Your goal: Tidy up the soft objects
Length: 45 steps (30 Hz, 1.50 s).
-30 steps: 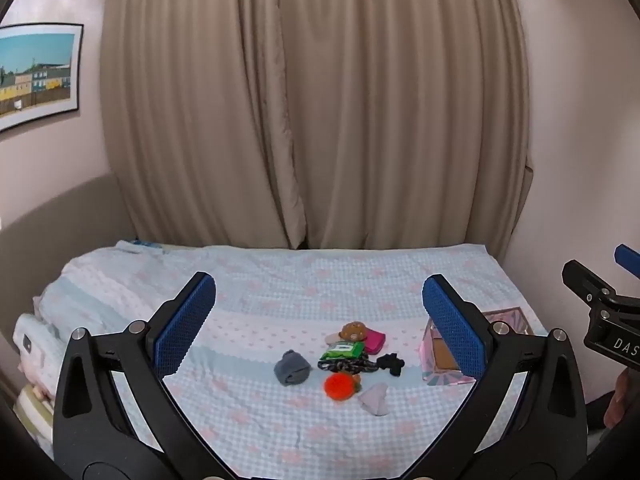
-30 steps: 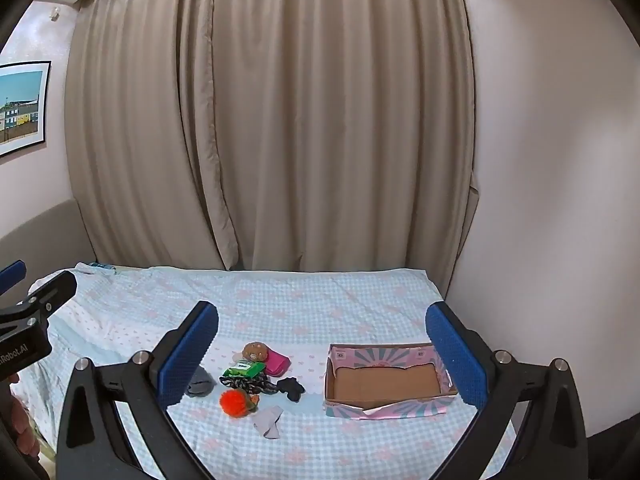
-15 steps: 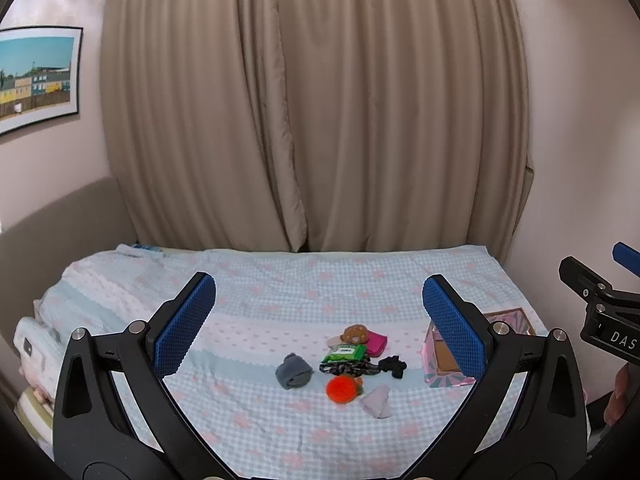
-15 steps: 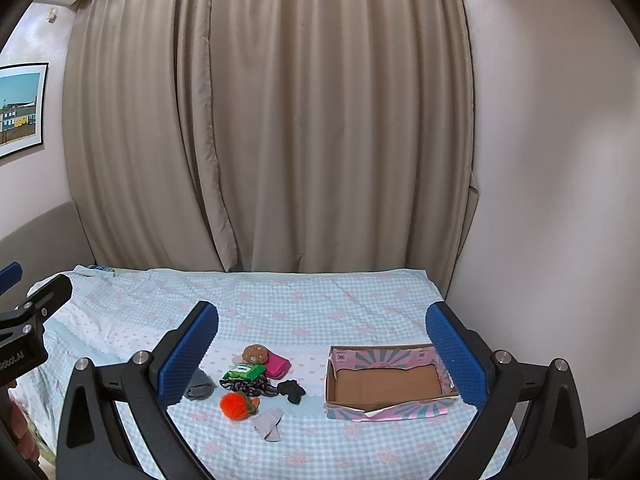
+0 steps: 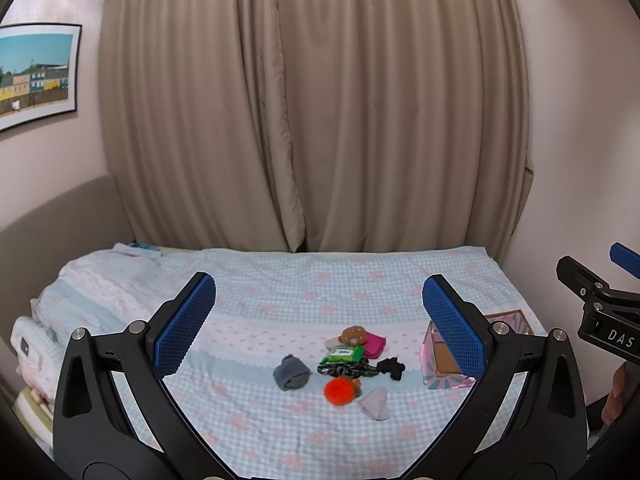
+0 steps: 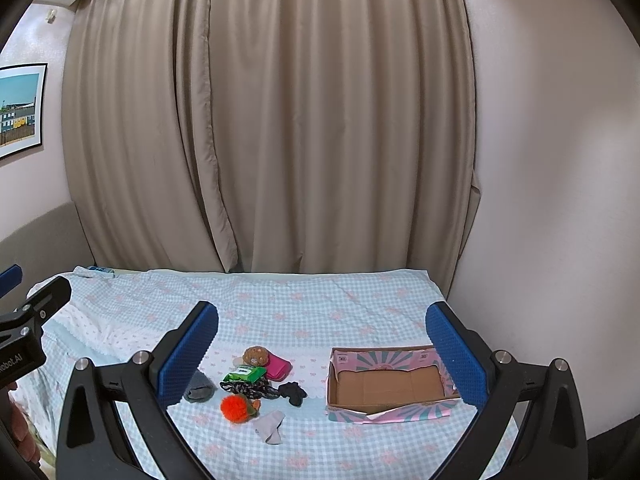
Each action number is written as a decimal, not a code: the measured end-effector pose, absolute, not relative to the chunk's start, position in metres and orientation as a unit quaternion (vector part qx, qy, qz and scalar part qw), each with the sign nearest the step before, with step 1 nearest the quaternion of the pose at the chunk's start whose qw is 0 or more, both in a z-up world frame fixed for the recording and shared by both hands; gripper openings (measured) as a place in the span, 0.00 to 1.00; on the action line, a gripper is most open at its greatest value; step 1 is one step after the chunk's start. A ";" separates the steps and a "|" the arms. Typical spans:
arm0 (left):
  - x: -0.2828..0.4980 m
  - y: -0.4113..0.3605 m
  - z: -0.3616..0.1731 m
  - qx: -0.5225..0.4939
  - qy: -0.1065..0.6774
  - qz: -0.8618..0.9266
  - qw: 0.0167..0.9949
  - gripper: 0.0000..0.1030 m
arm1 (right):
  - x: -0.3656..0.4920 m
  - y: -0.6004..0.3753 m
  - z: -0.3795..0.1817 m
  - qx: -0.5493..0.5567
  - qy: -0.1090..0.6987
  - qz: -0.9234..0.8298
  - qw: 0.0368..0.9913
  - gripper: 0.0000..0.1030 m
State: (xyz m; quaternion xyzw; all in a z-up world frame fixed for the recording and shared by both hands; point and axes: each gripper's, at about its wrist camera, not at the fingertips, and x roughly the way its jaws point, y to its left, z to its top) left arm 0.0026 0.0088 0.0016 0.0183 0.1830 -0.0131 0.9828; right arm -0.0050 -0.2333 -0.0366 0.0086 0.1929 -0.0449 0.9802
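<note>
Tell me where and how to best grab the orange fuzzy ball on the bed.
Probably take the orange fuzzy ball across its round middle, coming straight down from above. It is a soft ball, so any width suits. Set the jaws front to back: the black patterned band and pale cloth crowd it. Both grippers are open and far off.

We note a pale-blue checked bed sheet point(image 6: 320, 304) with pink flowers, a fuzzy orange ball point(image 6: 236, 408), a green wipes packet point(image 6: 244, 375), a pink sunburst-patterned cardboard box point(image 6: 384, 360), and beige pleated curtains point(image 6: 280, 120).
</note>
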 end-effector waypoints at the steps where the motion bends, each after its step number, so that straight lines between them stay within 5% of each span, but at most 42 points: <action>1: 0.003 0.009 0.002 0.018 0.183 -0.013 0.983 1.00 | -0.005 -0.234 -0.037 0.009 0.193 -0.044 0.980 1.00; 45: 0.008 0.010 0.005 0.018 0.183 -0.023 0.983 1.00 | -0.005 -0.229 -0.029 0.010 0.198 -0.047 0.979 1.00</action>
